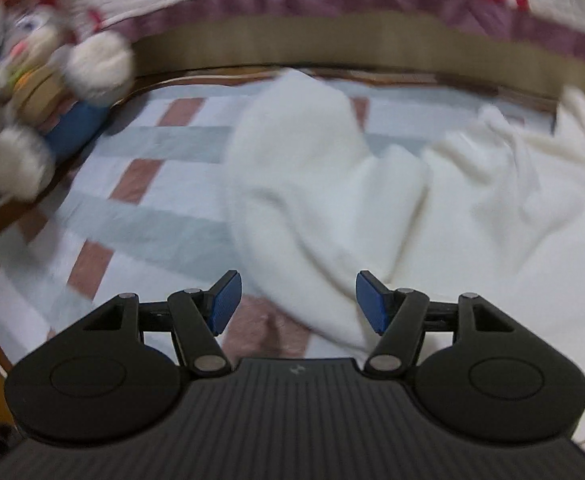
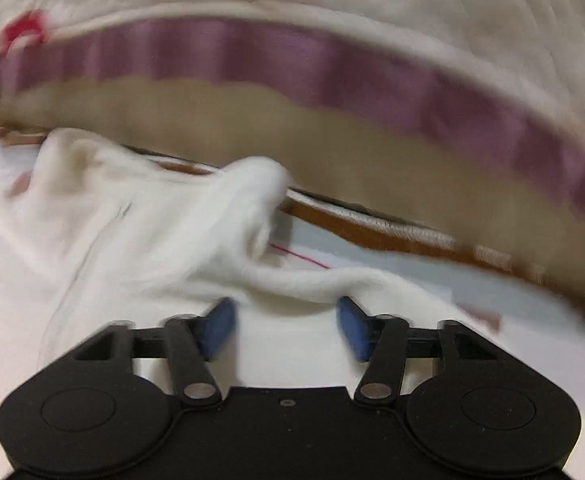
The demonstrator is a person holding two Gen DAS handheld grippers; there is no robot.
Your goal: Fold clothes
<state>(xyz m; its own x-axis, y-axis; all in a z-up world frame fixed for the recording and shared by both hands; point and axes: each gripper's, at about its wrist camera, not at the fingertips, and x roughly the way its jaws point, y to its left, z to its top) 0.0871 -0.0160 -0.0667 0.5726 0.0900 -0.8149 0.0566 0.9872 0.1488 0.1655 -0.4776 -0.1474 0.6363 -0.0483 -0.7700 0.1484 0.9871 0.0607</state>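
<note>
On the checked bedsheet (image 1: 152, 200), both hand-held grippers hover open-jawed over the white garment (image 1: 332, 200).

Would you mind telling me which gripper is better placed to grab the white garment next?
Probably the right gripper: open, with the white garment directly between its fingers. The left gripper, also open, sits at its edge.
</note>
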